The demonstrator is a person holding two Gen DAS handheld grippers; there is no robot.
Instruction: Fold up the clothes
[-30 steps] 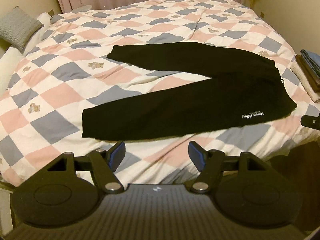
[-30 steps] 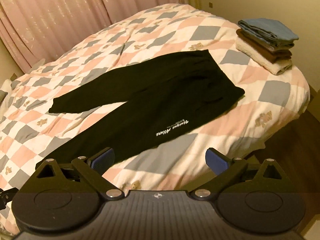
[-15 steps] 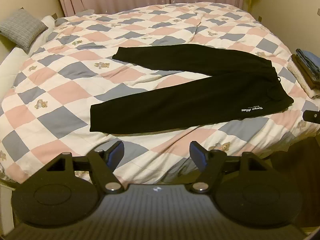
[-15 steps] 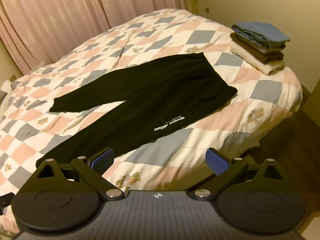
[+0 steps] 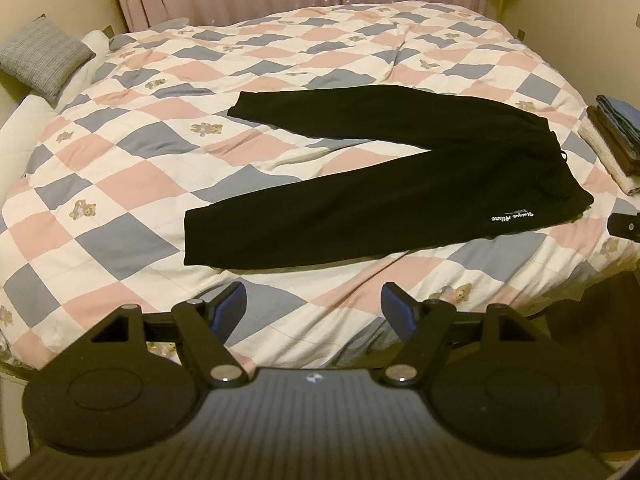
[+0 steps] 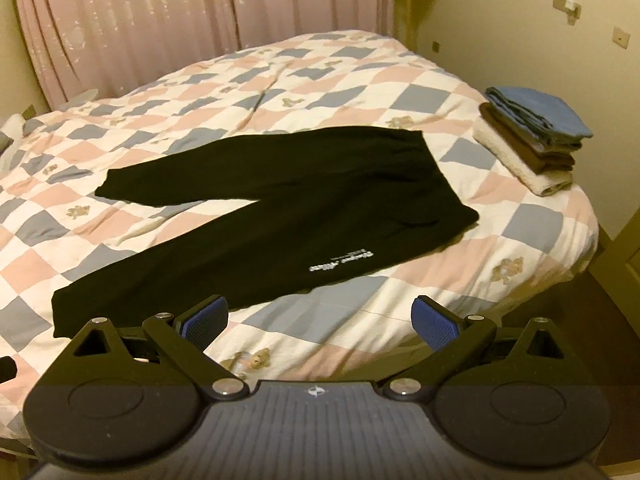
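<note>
Black trousers [image 5: 400, 184] lie crosswise, waistband rightward (legs splayed); both hand-held grippers [image 5: 313, 307] [image 6: 320, 320] gape empty.

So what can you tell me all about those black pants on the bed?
The pants are plain black, soft-looking like sweatpants, with small white writing near the waist on one leg. They lie flat and unfolded on the checkered quilt, legs spread apart in a V, cuffs toward the pillow side, waistband toward the stack of folded clothes, which sits apart from them. A drawstring seems to show at the waist. Only the quilt touches them; both grippers are open and off them.
</note>
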